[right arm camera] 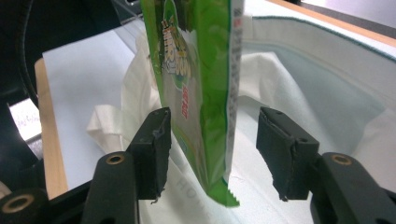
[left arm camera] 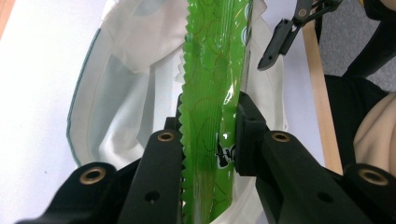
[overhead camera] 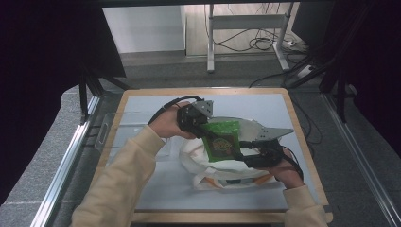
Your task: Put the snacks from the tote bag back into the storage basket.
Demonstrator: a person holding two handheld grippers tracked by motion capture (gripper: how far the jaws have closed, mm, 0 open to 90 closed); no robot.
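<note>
Left tool (left arm camera: 208, 135) clamped on a glossy green plastic snack packet (left arm camera: 212, 93): both black pads press the packet's flat faces just inside its serrated side seam. The packet's top and bottom are cut off by the frame in the left gripper view, and its printed lettering is too small to read. Right tool (right arm camera: 212, 149) standing open: the packet (right arm camera: 196, 88) hangs between its pads, the left pad just beside the printed face and the right pad apart from the back seam, with free room on that side. Below and behind both tools lies a white cloth tote bag (overhead camera: 222, 165), its mouth open; the bag's interior (right arm camera: 317, 88) is partly hidden by folds. The bag rests on the pale table (overhead camera: 156, 189), whose wooden edge (overhead camera: 309, 156) runs near the right tool (overhead camera: 248, 151).
</note>
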